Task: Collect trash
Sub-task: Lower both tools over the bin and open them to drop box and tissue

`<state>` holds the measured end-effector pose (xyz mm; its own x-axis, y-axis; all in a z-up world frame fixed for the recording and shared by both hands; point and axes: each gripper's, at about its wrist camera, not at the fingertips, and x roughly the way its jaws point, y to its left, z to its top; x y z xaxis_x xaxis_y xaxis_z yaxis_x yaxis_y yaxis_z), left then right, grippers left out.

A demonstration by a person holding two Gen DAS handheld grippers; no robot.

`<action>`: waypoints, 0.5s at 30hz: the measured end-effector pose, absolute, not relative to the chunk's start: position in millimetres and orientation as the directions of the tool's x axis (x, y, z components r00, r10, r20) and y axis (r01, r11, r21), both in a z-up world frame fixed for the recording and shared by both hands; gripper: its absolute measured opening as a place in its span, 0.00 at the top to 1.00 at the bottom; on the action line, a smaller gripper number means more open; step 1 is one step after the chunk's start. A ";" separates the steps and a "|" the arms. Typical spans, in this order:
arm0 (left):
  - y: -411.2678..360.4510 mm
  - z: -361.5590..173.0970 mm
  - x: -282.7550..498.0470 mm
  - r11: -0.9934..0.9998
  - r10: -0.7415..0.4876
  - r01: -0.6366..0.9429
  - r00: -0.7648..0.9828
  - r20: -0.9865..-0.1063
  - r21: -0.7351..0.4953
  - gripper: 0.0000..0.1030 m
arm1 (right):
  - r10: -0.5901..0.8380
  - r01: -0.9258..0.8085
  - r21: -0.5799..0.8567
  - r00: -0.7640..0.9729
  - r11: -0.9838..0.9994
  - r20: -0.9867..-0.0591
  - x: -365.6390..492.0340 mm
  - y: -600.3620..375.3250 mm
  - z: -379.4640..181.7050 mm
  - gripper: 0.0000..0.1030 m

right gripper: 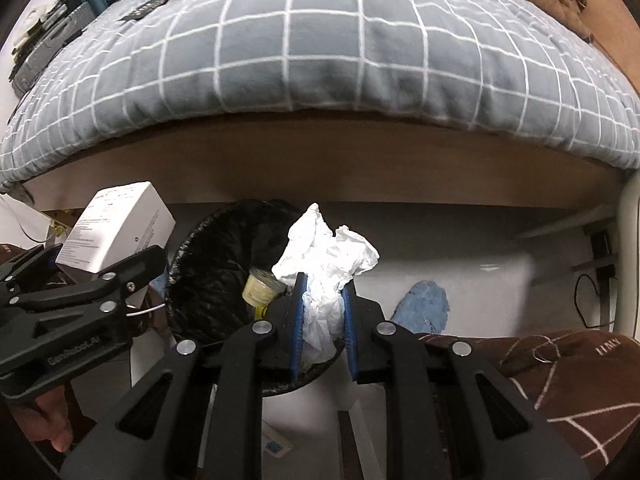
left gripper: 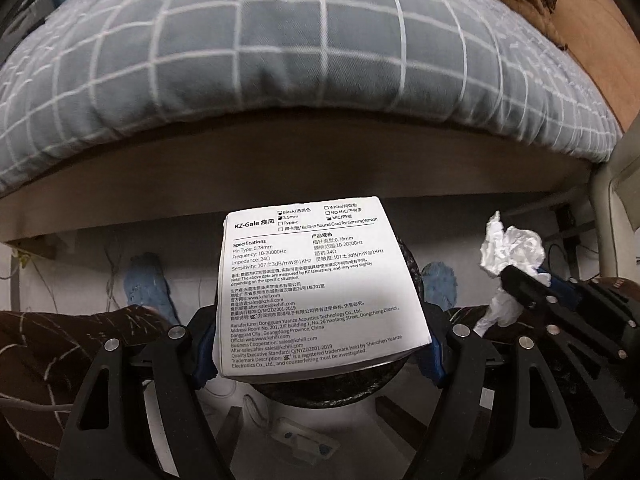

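My left gripper (left gripper: 320, 360) is shut on a white printed box (left gripper: 320, 280), its blue pads pressing the box's two sides. The box hangs over a round bin with a black liner (left gripper: 320, 394). My right gripper (right gripper: 324, 320) is shut on a crumpled white tissue (right gripper: 328, 256), held over the near rim of the same bin (right gripper: 208, 272). A pale yellow jar (right gripper: 262, 288) lies inside the bin. The right wrist view shows the box (right gripper: 120, 228) in the left gripper (right gripper: 132, 276) at the bin's left. The left wrist view shows the tissue (left gripper: 512, 248) in the right gripper (left gripper: 520, 280) at the right.
A bed with a grey checked quilt (right gripper: 320, 60) and a wooden side board (right gripper: 320, 168) stands just behind the bin. Blue slippers (left gripper: 148, 284) (right gripper: 424, 304) and cables lie on the white floor. A person's knee in brown patterned trousers (right gripper: 560, 380) is at the right.
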<state>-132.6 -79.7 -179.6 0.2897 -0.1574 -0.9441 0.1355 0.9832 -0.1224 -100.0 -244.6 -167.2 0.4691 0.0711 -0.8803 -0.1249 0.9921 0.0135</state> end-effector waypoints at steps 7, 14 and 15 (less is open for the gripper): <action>-97.9 -199.8 -122.8 0.978 -0.164 0.172 0.252 -0.954 -0.122 0.28 | 0.059 -0.101 0.016 0.446 0.995 -0.893 -102.7 -264.1 -181.9 0.84; -90.8 -220.3 -124.1 0.975 -0.163 0.182 0.212 -0.963 -0.125 0.28 | 0.055 -0.114 0.005 0.436 0.993 -0.898 -97.5 -255.6 -193.3 0.84; -89.7 -220.6 -124.8 0.975 -0.164 0.181 0.218 -0.962 -0.126 0.27 | 0.054 -0.115 0.004 0.436 0.993 -0.899 -97.3 -253.2 -194.1 0.84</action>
